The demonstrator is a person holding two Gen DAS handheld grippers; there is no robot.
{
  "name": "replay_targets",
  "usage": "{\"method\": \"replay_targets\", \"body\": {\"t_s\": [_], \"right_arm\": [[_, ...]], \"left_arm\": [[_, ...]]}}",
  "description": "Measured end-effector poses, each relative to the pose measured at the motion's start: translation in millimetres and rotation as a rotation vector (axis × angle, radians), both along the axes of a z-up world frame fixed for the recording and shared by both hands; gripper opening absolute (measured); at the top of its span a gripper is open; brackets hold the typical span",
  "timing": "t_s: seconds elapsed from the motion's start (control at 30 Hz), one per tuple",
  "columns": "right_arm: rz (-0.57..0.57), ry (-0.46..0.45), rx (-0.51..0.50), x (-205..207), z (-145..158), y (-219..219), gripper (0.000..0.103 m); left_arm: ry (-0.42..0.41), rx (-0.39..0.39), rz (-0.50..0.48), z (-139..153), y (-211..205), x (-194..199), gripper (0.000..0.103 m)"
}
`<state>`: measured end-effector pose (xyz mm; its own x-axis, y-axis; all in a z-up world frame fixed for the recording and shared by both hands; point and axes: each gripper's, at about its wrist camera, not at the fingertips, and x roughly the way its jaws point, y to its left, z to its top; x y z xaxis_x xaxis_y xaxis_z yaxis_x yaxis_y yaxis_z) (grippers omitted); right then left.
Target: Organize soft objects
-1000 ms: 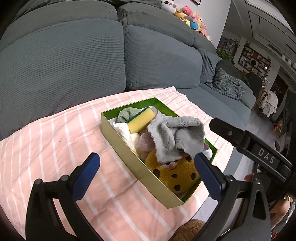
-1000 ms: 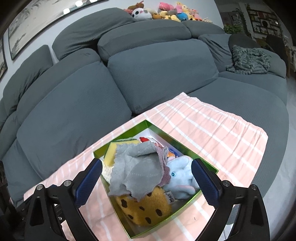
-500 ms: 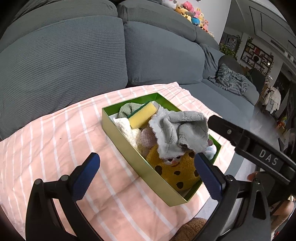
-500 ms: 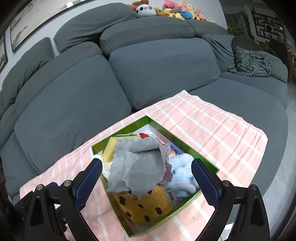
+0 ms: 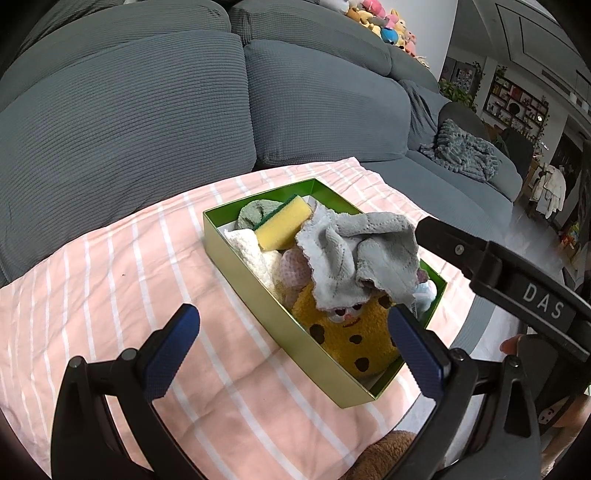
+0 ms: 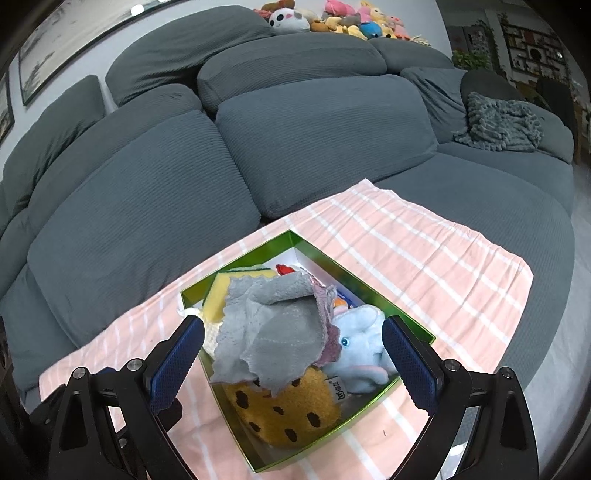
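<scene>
With both the left gripper (image 5: 293, 354) and right gripper (image 6: 293, 356) spread wide and empty, the grey cloth (image 6: 273, 334) heaped over the green box (image 6: 388, 308) is best tucked below the rim.

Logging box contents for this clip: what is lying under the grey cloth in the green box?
The grey cloth drapes over a yellow spotted plush, covering its upper part. A pinkish cloth edge peeks out beside it. Anything else under it inside the green box is hidden.

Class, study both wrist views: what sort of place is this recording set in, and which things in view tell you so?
Most likely a home living room: a big grey sofa fills the background, plush toys line its top, and display shelves stand beyond. The green box sits on a pink striped cloth.
</scene>
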<state>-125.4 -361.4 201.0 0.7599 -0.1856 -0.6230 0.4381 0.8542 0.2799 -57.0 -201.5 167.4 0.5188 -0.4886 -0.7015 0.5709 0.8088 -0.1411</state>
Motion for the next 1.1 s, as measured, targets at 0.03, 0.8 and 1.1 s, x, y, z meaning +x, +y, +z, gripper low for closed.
{"method": "replay_targets", "body": {"t_s": [0.03,0.8,1.1], "right_arm": [[-0.001,0.001,0.0,0,0,0,0.098],[-0.016,0.018,-0.02,1,0,-2,0.098],[-0.009,0.028,-0.035,3,-1,-3,0.098]], "left_arm": [[0.002,0.0,-0.001,0,0,0,0.102],[0.006,0.0,-0.015,0,-5,-6,0.102],[0.007,0.003,-0.02,-2,-7,-10,0.102]]}}
